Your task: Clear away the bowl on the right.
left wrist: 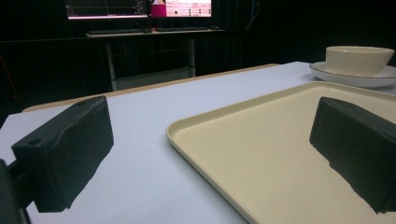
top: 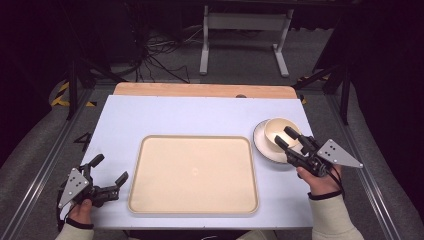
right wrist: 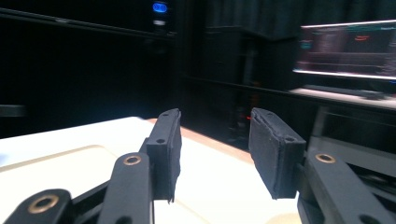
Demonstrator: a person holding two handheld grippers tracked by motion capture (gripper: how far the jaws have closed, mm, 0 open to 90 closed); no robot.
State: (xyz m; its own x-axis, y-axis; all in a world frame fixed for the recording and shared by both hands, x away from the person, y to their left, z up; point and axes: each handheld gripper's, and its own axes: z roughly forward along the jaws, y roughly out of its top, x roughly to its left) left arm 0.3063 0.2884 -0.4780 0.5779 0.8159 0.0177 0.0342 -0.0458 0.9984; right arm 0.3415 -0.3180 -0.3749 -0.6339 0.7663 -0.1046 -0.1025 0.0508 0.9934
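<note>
While the right gripper hovers over the cream bowl on its plate at the right, its jaws stand partly open with nothing between them. Near the left corner, the left gripper gapes wide and empty beside the tray.

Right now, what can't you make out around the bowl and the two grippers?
- Bowl near rim, high view: the right gripper covers it, so contact cannot be told.
- Bowl and plate, right gripper view: cut off below the bottom edge.
- Screen, right gripper view: blurred, unreadable.
- Left gripper body, left gripper view: cut off; both fingers show, wide apart beside the tray.
</note>
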